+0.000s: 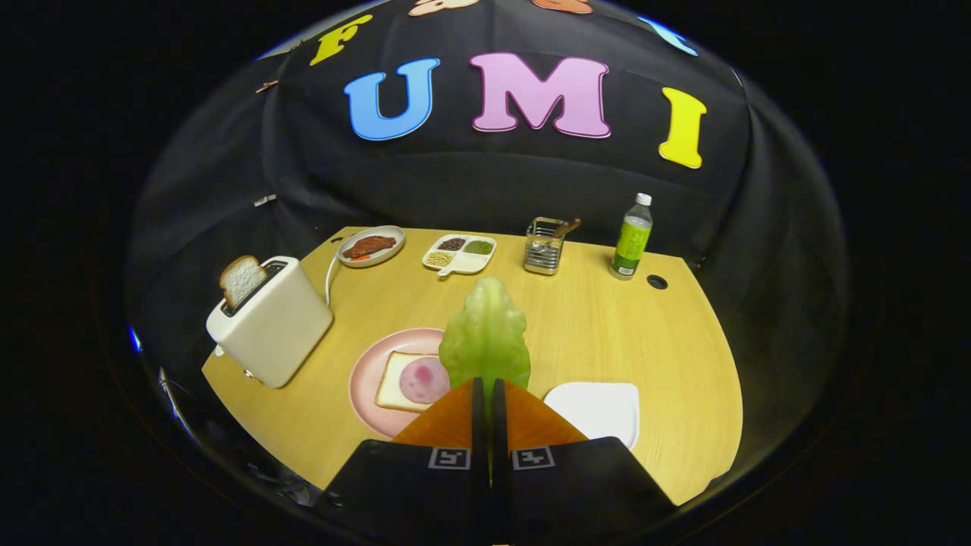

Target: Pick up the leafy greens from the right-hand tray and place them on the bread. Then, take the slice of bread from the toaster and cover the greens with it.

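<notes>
My tool [486, 390] is closed tight on the leafy greens [485, 337]. Both fingers press on the bottom of the leaf, one on each side. The leaf stands up straight past my fingertips. It is pale green and a bit see-through, and I hold it in the air above the worktop [576, 318].

Just below and a little to the left of the leaf is a pink plate [368, 368]. On the plate lies a slice of bread [391, 379] with a round pink piece of ham [423, 379] on top. The leaf hides a bit of the plate's right side.

To the right of my fingers is a white tray [599, 409]. It is flat on the worktop, near the front edge.

On the left stands a white toaster [273, 322]. A second slice of bread [241, 279] sticks up out of its slot.

At the back of the worktop, there is a small oval plate [372, 246] with something brown and red on it. Next to it is a white dish [460, 254] with little parts, and each part holds small bits of food. Then comes a shiny metal holder [545, 246] with a wooden handle poking out. Farthest right stands a green bottle [632, 239] with a white cap, and near it there is a small round hole [657, 282] in the worktop.
</notes>
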`<act>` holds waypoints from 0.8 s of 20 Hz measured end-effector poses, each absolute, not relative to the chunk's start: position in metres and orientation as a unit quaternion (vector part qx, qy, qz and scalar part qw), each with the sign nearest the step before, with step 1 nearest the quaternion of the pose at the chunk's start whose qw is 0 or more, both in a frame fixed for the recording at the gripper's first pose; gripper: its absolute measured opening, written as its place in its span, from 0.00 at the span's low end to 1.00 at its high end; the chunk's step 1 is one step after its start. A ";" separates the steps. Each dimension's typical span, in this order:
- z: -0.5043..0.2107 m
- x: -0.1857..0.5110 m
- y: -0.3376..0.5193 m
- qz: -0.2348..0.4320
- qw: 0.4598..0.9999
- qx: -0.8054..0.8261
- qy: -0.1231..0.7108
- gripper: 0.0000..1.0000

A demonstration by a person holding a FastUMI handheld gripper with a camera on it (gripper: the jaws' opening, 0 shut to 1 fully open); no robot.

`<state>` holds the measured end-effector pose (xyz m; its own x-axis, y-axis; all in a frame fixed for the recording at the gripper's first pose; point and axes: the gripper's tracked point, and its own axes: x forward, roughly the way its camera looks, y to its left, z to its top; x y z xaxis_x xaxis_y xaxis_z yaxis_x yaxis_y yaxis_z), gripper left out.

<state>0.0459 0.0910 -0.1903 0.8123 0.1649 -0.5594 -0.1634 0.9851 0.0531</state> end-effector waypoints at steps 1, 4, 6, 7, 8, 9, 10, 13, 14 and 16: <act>-0.191 0.046 0.099 0.092 0.952 -0.001 0.294 0.05; -0.195 0.046 0.125 0.108 0.948 0.004 0.298 0.05; -0.202 0.049 0.138 0.115 0.946 0.007 0.304 0.05; -0.207 0.050 0.142 0.117 0.944 0.009 0.309 0.05; -0.211 0.051 0.148 0.119 0.942 0.013 0.314 0.05; -0.215 0.053 0.153 0.122 0.940 0.016 0.318 0.05; -0.219 0.055 0.159 0.125 0.938 0.017 0.322 0.05; -0.234 0.063 0.173 0.130 0.933 0.018 0.334 0.05; -0.238 0.066 0.178 0.131 0.933 0.019 0.336 0.05; -0.244 0.073 0.185 0.132 0.932 0.016 0.337 0.05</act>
